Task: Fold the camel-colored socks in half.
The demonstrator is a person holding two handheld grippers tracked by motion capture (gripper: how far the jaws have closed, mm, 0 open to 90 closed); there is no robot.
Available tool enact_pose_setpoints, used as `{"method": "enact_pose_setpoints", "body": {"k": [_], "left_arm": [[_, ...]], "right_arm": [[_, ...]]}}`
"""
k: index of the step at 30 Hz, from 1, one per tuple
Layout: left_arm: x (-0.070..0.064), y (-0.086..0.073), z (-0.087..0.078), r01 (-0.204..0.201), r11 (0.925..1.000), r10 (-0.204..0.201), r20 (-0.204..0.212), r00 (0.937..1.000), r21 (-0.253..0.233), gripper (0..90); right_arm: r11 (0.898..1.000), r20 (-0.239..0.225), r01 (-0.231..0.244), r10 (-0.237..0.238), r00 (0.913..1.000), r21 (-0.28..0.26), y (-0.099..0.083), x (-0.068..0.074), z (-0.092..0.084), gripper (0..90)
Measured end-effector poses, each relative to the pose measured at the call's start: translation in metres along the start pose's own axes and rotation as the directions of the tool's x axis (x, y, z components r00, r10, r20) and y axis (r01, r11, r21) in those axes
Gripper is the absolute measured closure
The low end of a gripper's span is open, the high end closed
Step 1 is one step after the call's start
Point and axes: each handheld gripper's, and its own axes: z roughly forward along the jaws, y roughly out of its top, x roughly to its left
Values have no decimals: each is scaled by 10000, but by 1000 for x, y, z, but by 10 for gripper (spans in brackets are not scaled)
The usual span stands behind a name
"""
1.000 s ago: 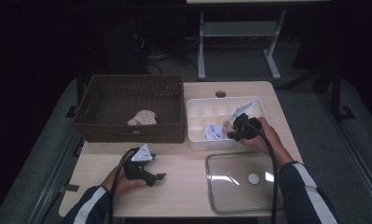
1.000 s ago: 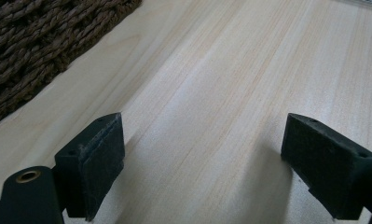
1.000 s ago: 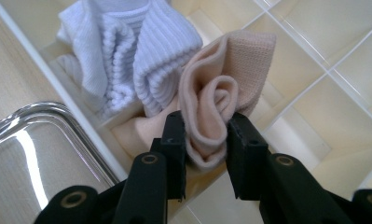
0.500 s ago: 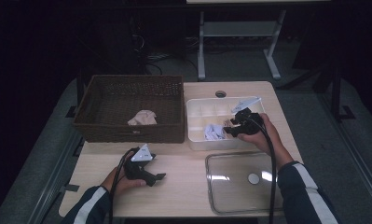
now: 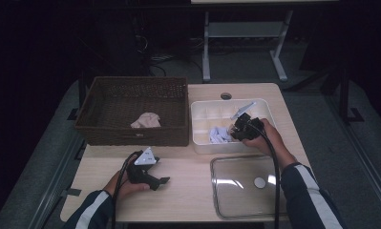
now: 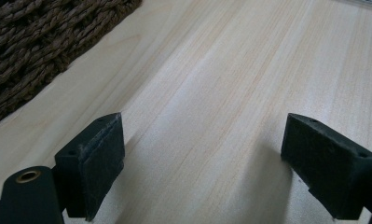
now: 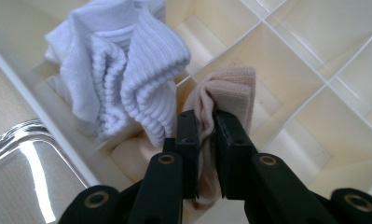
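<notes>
- Socks fill the frame from your right gripper (image 7: 206,135): its jaws, which have just been closing, pinch a fold of a beige sock (image 7: 230,95) inside a cell of the white divided organizer box (image 7: 314,93).
- Just beside that beige sock, a bunched white ribbed sock (image 7: 123,70) lies in the neighbouring cell, its cuff touching the beige fabric and draped over the divider between them.
- From above, you hold the right gripper (image 5: 237,130) over the near right part of the organizer box (image 5: 200,114), which sits at the right of the light wooden table (image 5: 188,191).
- Your left gripper (image 5: 163,180) rests low over the near left of the table, well apart from the box; its jaws stand wide apart with nothing between them, only bare wood grain (image 6: 207,93) showing between the pads (image 6: 99,163).
- A dark woven basket (image 5: 131,136) stands at the far left of the table, just beside the organizer box, with another beige sock (image 5: 146,120) lying inside it.
- A clear lid (image 5: 245,186) with a round knob lies flat on the table in front of the organizer box, under your right forearm.
</notes>
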Motion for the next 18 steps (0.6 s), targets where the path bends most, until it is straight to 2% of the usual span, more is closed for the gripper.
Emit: {"method": "enact_pose_setpoints", "body": {"k": [5,8,11,13,18], "left_arm": [[0,0,0,14,10000,-14,6,10000,9,123],[0,0,0,18,10000,-18,0,10000,6,123],[0,0,0,11,10000,-11,-6,10000,1,123],[0,0,0,14,10000,-14,2,10000,0,123],[0,0,0,18,10000,-18,4,10000,8,123]], "right_arm": [[9984,-331,-91,109,9994,555,0,1,9,805],[9984,-298,-71,88,9995,564,0,2,9,803],[9991,-352,-98,112,9993,407,-1,1,6,772],[9998,-359,-98,104,9993,177,-2,-1,-1,709],[9989,-495,-262,243,9985,-384,-4,-3,-15,614]]}}
